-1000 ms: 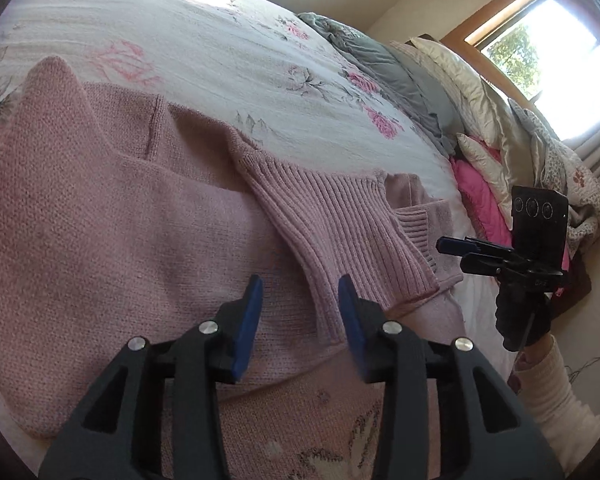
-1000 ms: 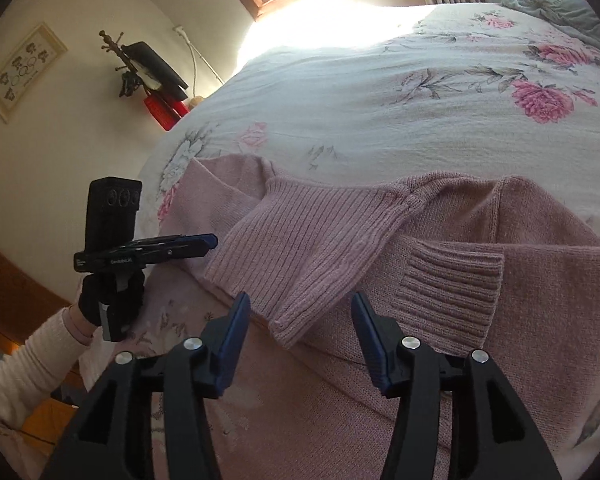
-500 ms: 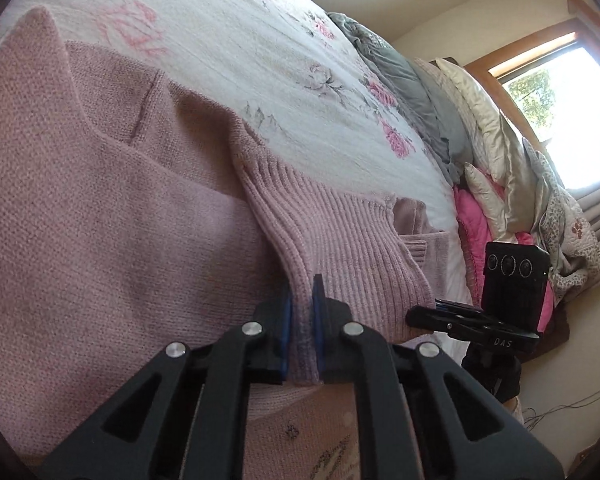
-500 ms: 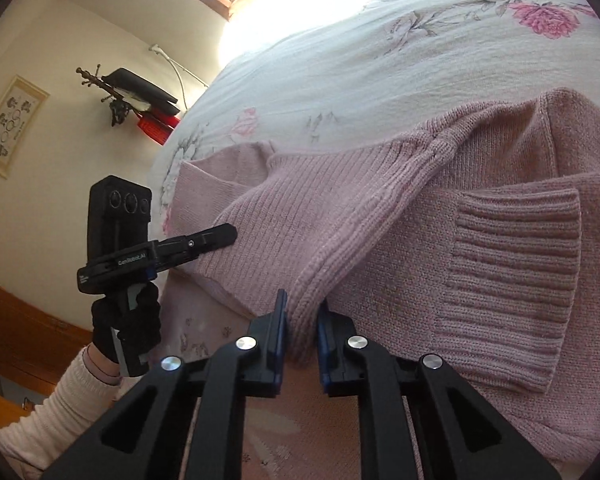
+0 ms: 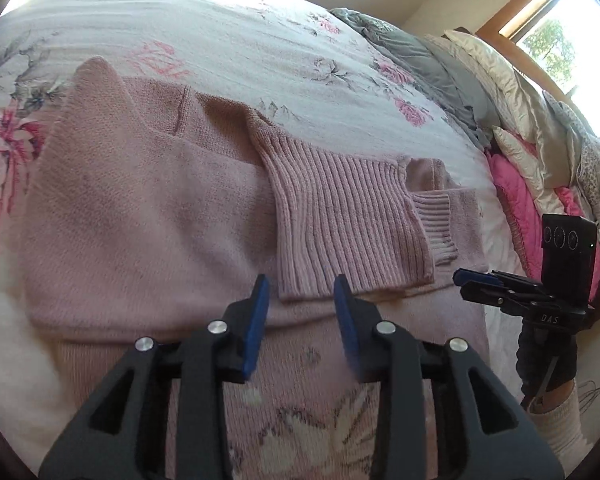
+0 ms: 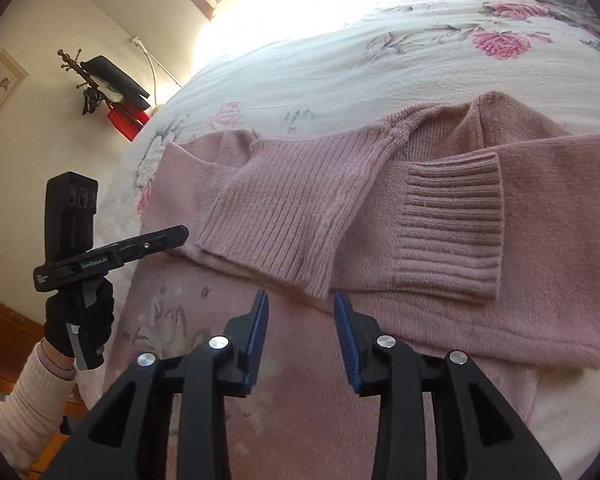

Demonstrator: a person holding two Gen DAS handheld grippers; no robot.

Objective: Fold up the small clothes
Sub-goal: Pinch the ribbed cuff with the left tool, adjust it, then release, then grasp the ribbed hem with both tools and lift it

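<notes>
A floral bed is covered near its front edge by a pink sweater, laid flat with both sleeves crossed over the body. The ribbed collar is seen folded down over the chest, a sleeve cuff just beside it. Both grippers are held above the hem side — the left gripper and right gripper each with jaws spread wide and nothing held. Risk is judged to lie in the loose knit: if only the top layer is pinched, the sleeves could be dragged askew and the fold undone.
</notes>
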